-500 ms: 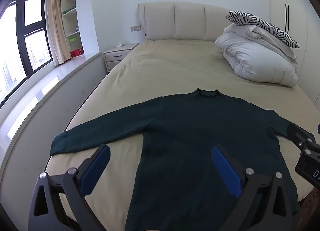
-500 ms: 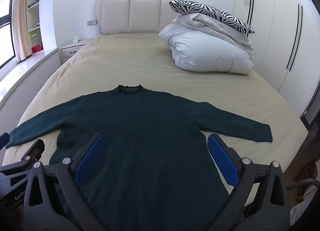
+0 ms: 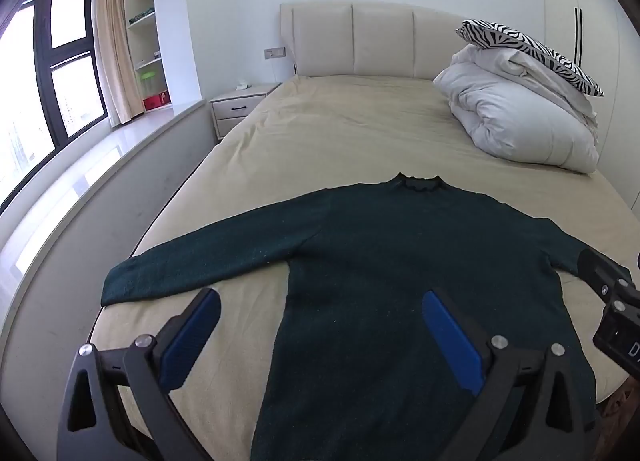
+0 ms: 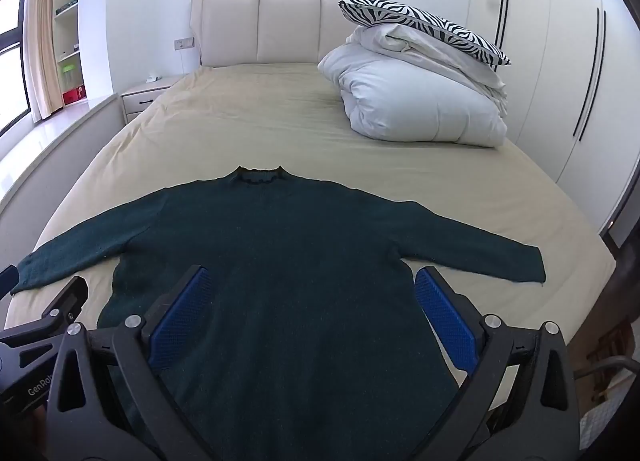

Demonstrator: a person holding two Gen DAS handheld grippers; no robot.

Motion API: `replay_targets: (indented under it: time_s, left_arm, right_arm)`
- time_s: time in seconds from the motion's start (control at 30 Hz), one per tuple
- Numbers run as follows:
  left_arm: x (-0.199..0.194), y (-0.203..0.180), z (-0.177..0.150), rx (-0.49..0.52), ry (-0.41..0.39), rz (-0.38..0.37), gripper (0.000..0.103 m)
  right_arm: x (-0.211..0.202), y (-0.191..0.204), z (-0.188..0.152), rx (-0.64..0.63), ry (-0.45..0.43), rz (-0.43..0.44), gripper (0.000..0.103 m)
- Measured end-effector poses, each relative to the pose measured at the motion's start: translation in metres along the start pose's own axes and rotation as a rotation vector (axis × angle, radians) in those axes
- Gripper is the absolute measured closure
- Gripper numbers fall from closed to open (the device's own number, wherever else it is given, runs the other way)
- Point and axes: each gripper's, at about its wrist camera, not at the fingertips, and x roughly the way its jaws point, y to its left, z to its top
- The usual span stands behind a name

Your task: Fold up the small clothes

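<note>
sweater [image 4: 280, 261] flat on beige bed [image 4: 248, 121]

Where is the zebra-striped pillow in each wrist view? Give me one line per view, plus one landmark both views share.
Left wrist view: the zebra-striped pillow sits upper right, atop the folded white duvet.
Right wrist view: the pillow is above and right of centre, on the same duvet.
Shared landmark: the collar of the dark green sweater, pointing toward the beige headboard.
</note>
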Motion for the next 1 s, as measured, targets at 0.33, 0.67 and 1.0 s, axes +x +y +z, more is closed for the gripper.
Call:
replay_targets:
  time_s: [0.33,0.67,1.0]
  left_arm:
    - [0.0002,0.0009,0.0016,0.000,0.006,0.000,0.000]
    - [0.0060,0.0021,-0.0036,-0.002,0.010,0.002,0.000]
    - [0.0068,0.0029,-0.0035,-0.001,0.013,0.001,0.000]
  right_arm:
    - [0.0013,0.0012,-0.0007,0.000,0.002,-0.003,0.000]
    - [0.0017,0.0028,-0.0044,0.000,0.006,0.000,0.000]
    - [0.0056,0.0025,-0.0075,-0.001,0.008,-0.002,0.000]
